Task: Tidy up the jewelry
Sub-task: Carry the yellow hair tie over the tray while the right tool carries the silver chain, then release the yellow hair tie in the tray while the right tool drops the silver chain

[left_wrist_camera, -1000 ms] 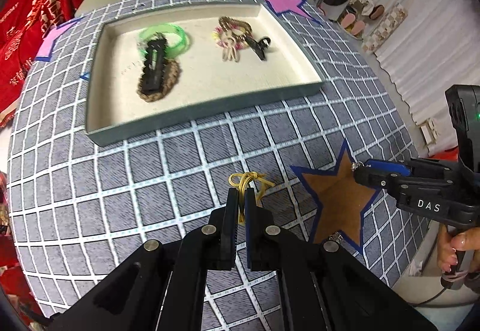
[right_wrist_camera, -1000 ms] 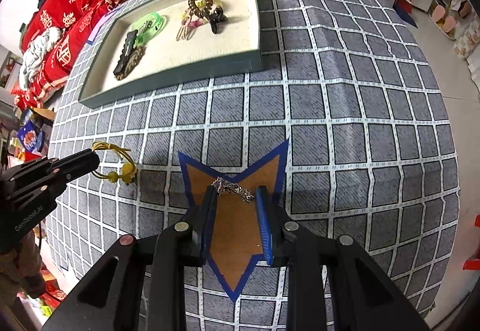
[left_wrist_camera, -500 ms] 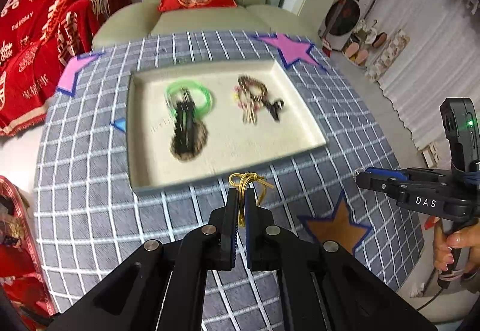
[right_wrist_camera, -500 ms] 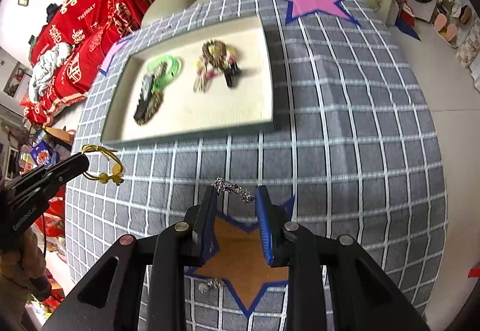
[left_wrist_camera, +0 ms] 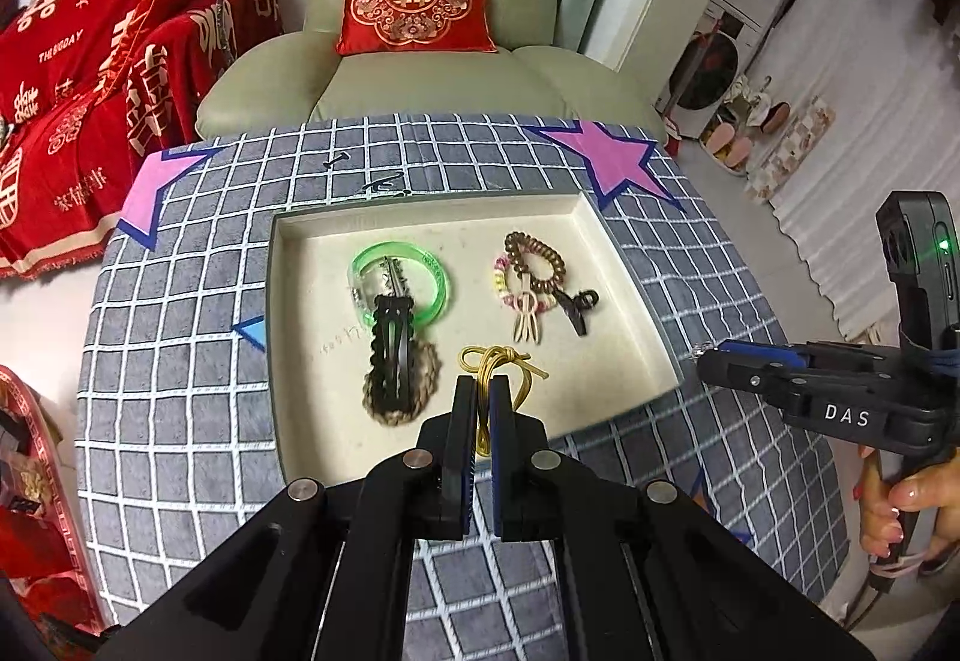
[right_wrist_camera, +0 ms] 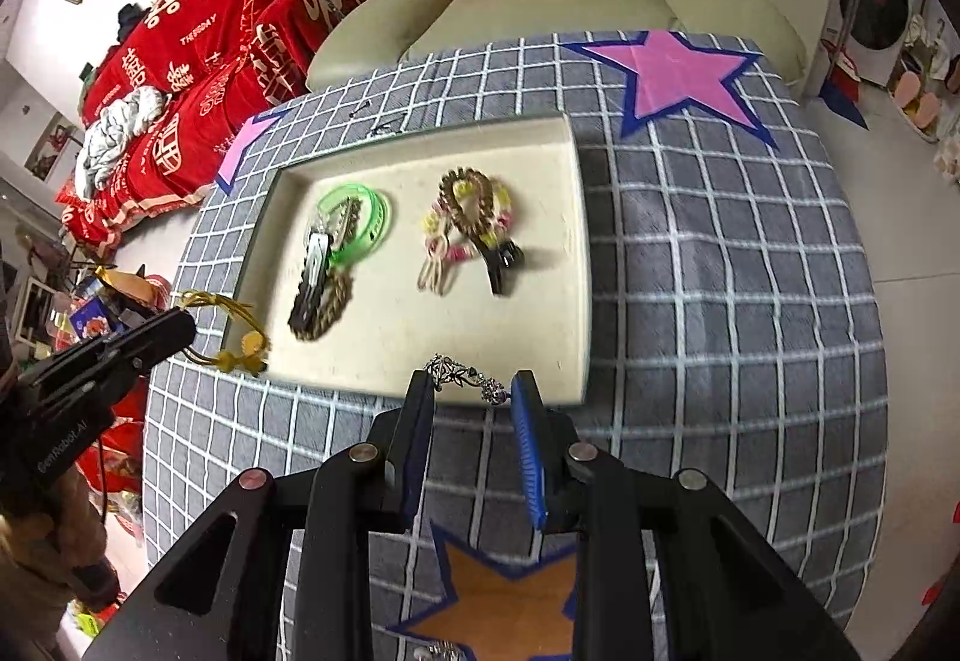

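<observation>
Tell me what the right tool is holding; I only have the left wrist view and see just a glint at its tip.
Observer: A silver chain is stretched between the right tool's two fingertips.
Operator: Anything left on the orange star?
Observer: Yes, another small silver piece lies on the orange star, at the bottom edge of the right wrist view.
Operator: And my yellow cord?
Observer: From that side, the yellow cord in the left tool carries yellow beads hanging near its tip.

Tray (right_wrist_camera: 573,253) contents motion-blurred in right wrist view
</observation>
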